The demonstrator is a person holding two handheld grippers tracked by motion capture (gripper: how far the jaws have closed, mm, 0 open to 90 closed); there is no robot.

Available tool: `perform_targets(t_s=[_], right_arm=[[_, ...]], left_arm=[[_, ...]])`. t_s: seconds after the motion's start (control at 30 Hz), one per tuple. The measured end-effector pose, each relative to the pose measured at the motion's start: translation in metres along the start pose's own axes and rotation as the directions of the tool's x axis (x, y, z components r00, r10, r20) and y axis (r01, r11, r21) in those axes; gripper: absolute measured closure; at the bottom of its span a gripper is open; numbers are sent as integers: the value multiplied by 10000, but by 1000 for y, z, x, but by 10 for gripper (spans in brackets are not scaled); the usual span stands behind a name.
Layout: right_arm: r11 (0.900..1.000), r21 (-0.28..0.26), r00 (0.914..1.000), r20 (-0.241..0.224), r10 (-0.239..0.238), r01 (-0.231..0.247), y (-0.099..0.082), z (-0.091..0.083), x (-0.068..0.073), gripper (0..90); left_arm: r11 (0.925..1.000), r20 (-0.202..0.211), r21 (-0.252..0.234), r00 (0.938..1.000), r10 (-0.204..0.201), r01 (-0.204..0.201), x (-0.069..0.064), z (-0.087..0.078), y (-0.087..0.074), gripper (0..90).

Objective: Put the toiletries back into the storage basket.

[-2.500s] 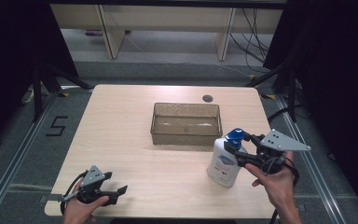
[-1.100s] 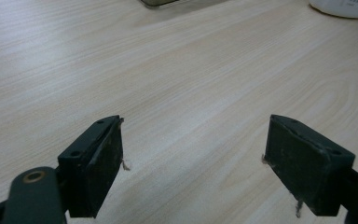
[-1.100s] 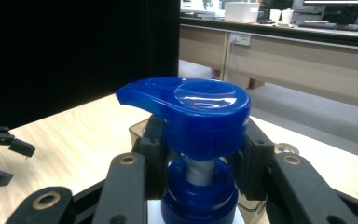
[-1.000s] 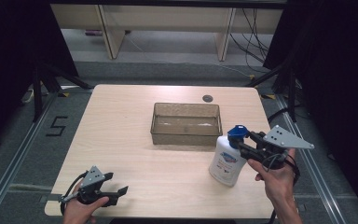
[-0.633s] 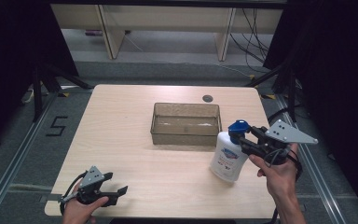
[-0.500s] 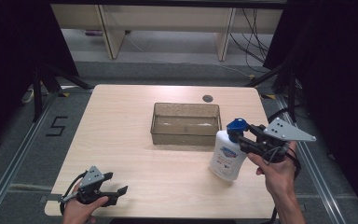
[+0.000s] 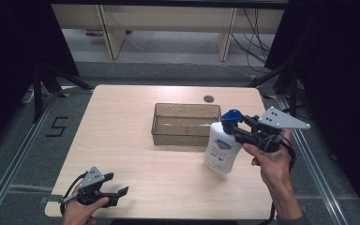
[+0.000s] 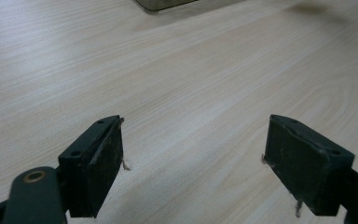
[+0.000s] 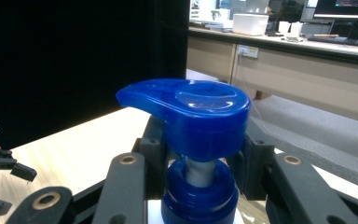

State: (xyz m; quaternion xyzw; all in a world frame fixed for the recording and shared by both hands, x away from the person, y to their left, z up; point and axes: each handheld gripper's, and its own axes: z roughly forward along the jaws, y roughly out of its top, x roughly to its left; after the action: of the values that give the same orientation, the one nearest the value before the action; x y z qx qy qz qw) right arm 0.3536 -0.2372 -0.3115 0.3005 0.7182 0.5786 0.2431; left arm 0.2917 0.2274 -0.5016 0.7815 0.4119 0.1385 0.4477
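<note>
Gripping pump bottle [image 7: 221, 149] neck: right claw [image 7: 236, 131], clamped.

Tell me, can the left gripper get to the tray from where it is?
Probably yes. The left gripper, jaws open and holding nothing, has bare table between it and the tray. The bottle is off to the side.

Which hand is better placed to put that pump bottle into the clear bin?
Right. The right gripper is shut on the pump bottle at its neck, under the blue pump head, just beside the clear bin. The left gripper rests open at the near table edge, holding nothing.
</note>
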Motion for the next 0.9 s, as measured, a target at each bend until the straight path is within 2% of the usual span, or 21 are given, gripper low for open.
perform_targets(t_s=[0.03, 0.1, 0.13, 0.17, 0.27, 0.3, 0.37, 0.43, 0.5, 0.53, 0.57, 0.6, 0.63, 0.7, 0.9], right_arm=[[9998, -77, 9998, 104, -162, 163, 1, 1, -1, 618], [10000, -35, 10000, -44, -9, 9, 5, 4, 0, 618], [9995, -76, 9995, 79, -290, 291, 7, 5, -1, 618], [9998, -119, 9999, 29, -169, 170, 8, 6, -1, 618], [9997, -62, 9998, -2, -216, 216, 12, 8, -2, 618], [10000, 37, 10000, -36, 3, -3, 13, 8, -1, 618], [9997, -42, 9997, -33, -226, 226, 16, 10, -3, 618], [10000, 1, 9999, -96, -89, 89, 18, 11, -3, 618], [9992, -88, 9992, 8, -393, 393, 21, 12, -5, 618], [9998, -50, 9997, -115, -197, 196, 22, 13, -4, 618], [9994, -119, 9994, -113, -330, 329, 24, 13, -5, 618], [9997, -114, 9997, -116, -213, 212, 25, 14, -4, 618], [9991, -242, 9993, -102, -365, 362, 27, 14, -6, 618], [9998, -140, 9997, -234, -115, 112, 31, 14, -6, 618], [9996, -161, 9993, -278, -250, 245, 43, 21, -10, 618]], left_arm=[[9999, 6, -72, 10000, -82, 82, -1, 1, 0, 190], [9999, 4, -73, 10000, -76, 76, 0, 0, 0, 189], [9999, 25, -117, 10000, -80, 80, 0, 1, 0, 190], [9999, 26, -125, 10000, -81, 81, 0, 1, 0, 190], [9999, 3, -100, 9999, -103, 103, -1, 1, 0, 190], [9999, -2, -76, 10000, -76, 76, 0, 1, 0, 189], [9999, 2, -98, 9999, -102, 102, -1, 1, 0, 190], [10000, -9, 16, 10000, 26, -26, 0, 0, 0, 190], [10000, 8, -79, 10000, -59, 59, 0, 1, 0, 190], [10000, -6, -1, 10000, 65, -65, 1, 0, 0, 190], [10000, -32, -50, 10000, -49, 48, 0, 1, -1, 189], [10000, -90, 18, 10000, 15, -15, 0, 2, -1, 190], [10000, -145, 56, 9999, 31, -30, 0, 2, -1, 189], [10000, -65, -27, 10000, -45, 45, 0, 2, -1, 190], [10000, -1, -57, 10000, -28, 28, -1, 1, 0, 189]])
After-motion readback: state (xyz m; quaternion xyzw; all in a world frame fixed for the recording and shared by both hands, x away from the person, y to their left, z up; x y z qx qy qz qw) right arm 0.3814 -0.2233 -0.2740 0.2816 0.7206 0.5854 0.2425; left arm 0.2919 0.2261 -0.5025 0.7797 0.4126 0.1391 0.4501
